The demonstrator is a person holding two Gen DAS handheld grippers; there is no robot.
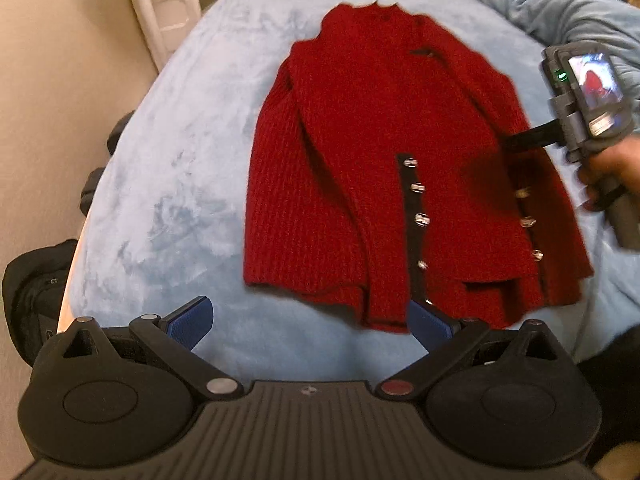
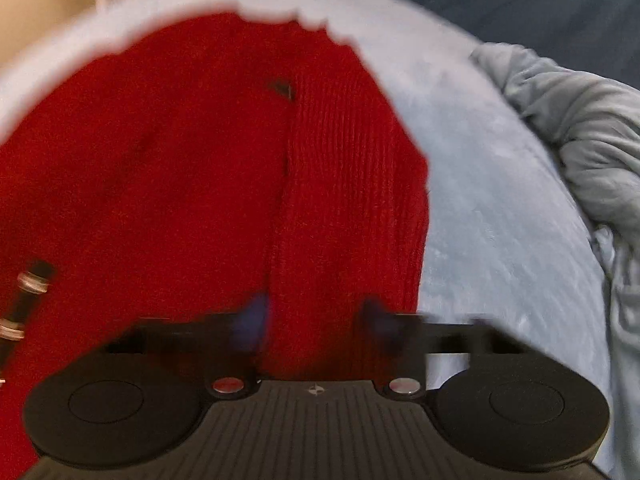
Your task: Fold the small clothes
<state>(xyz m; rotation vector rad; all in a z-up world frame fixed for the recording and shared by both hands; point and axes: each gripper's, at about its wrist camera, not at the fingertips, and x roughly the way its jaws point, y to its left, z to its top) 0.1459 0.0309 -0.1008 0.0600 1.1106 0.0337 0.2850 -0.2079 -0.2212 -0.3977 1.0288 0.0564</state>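
Observation:
A red knit cardigan [image 1: 360, 152] with a black button band and several shiny buttons lies flat on a light blue fleece blanket [image 1: 180, 184], collar far, hem near. Both sleeves are folded in over the body. My left gripper [image 1: 310, 320] is open and empty just in front of the hem. My right gripper [image 2: 316, 324] is blurred, its fingers apart, low over the cardigan's [image 2: 180, 180] right sleeve [image 2: 352, 200]. In the left wrist view the right gripper's body [image 1: 588, 108] reaches over the cardigan's right edge; its fingertips are hidden in shadow.
A bunched grey-blue blanket [image 2: 580, 152] lies at the right of the bed. A white frame [image 1: 160, 4] and beige wall stand at the far left. Dark objects [image 1: 36, 280] sit beside the bed's left edge.

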